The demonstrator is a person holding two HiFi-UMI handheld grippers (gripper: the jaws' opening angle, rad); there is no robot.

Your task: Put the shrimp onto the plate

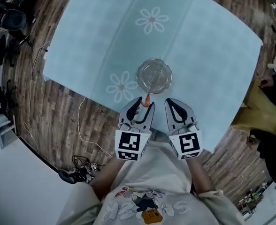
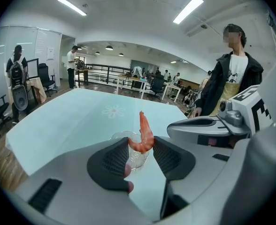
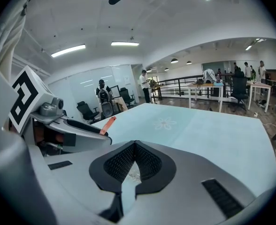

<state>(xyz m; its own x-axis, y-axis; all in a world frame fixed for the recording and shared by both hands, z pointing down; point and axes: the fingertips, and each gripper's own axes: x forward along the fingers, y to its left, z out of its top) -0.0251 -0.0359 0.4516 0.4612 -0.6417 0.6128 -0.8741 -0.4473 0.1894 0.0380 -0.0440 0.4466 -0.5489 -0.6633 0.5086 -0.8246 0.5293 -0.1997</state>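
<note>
Left claw [image 2: 141,143] pinching shrimp [image 2: 144,127] (tail up) near plate [image 1: 141,77]; right claw [image 3: 134,146] closed, empty

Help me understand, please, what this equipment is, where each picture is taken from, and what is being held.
There is no robot here. A person holds a hand-operated two-jaw gripper in each hand, and the cubes with black-and-white squares are part of those tools.

The head view comes from a camera on the person's head, looking steeply down at the left gripper and the right gripper. Each of the other two pictures comes from a camera riding on one gripper, looking along its jaws.

A table with a pale blue flowered cloth carries a clear glass plate.

The left gripper pinches an orange shrimp by its curled end, tail pointing up, just short of the plate's near edge. The right gripper's jaws are together and hold nothing.
</note>
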